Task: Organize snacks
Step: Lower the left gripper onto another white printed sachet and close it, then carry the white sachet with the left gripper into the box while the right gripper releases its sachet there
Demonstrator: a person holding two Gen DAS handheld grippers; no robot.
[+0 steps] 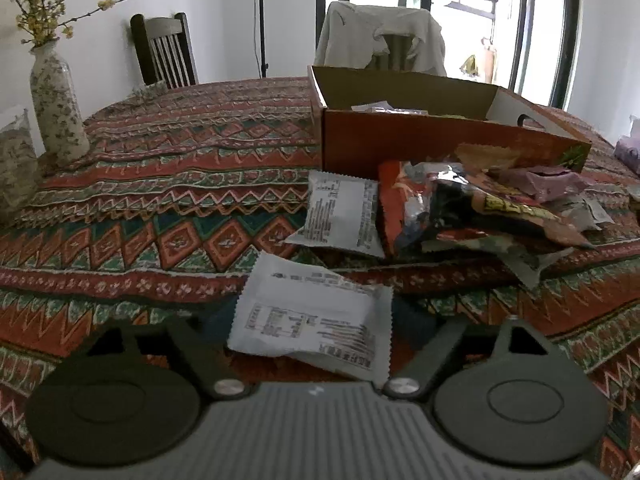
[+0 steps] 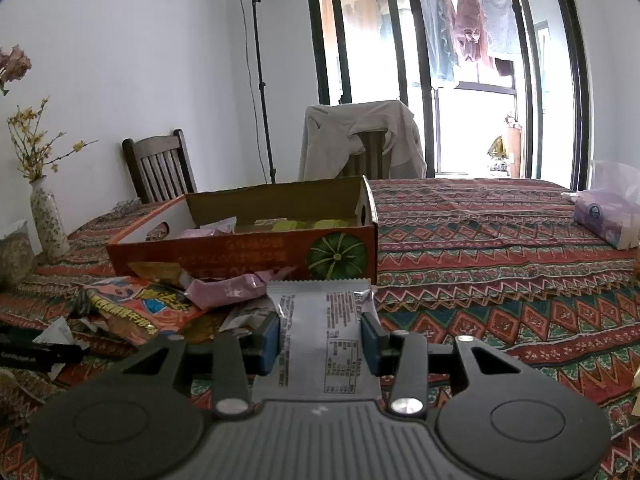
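In the left wrist view a white snack packet lies between the fingers of my left gripper. The jaws stand apart, with a gap showing on the packet's right side. A second white packet and a pile of colourful snack bags lie in front of an orange cardboard box with several snacks inside. In the right wrist view my right gripper is shut on another white packet. Its blue pads press on both sides. It hovers just before the box and beside the pile.
A patterned cloth covers the table. A flowered vase with yellow twigs stands at the left edge. A purple tissue pack lies far right. Two chairs and a lamp stand stand behind the table.
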